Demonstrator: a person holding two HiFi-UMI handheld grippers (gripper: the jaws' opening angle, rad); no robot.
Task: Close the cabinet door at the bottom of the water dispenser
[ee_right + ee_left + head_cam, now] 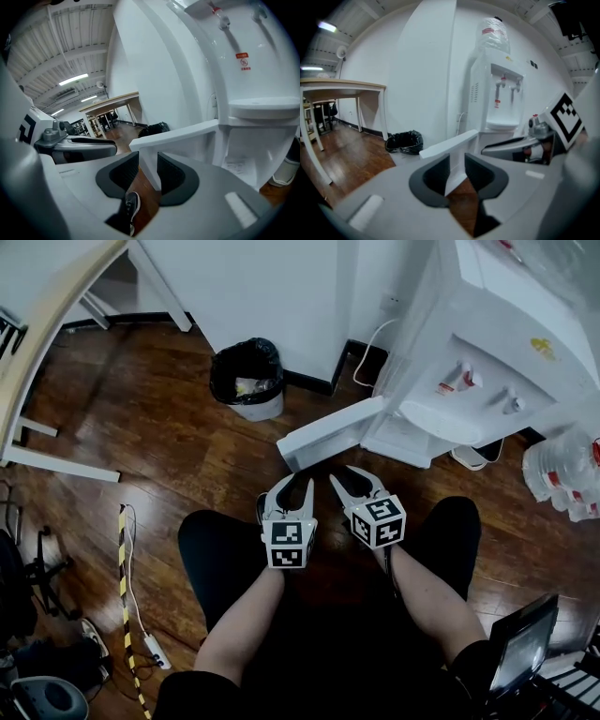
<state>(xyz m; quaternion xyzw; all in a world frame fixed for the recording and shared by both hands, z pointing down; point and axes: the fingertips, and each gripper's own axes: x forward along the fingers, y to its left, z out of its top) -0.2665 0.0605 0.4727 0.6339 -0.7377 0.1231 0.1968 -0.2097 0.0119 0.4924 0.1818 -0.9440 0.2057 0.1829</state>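
Though ajar, door (330,432) beyond both tongs (293,486) (352,479)

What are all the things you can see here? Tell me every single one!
water dispenser: one, white, top right by the wall
cabinet door: one, white, standing open at the dispenser's bottom
bin: one, black bag inside, by the wall left of the door
water bottles: a few, clear with red labels, on the floor at the right edge
table: one, pale top with white legs, top left
striped tape: one strip, yellow and black, on the floor at left
screen: one, dark, bottom right
floor: brown wood, everywhere below
left gripper: one, white and black, open, facing the door
right gripper: one, white and black, open, beside it
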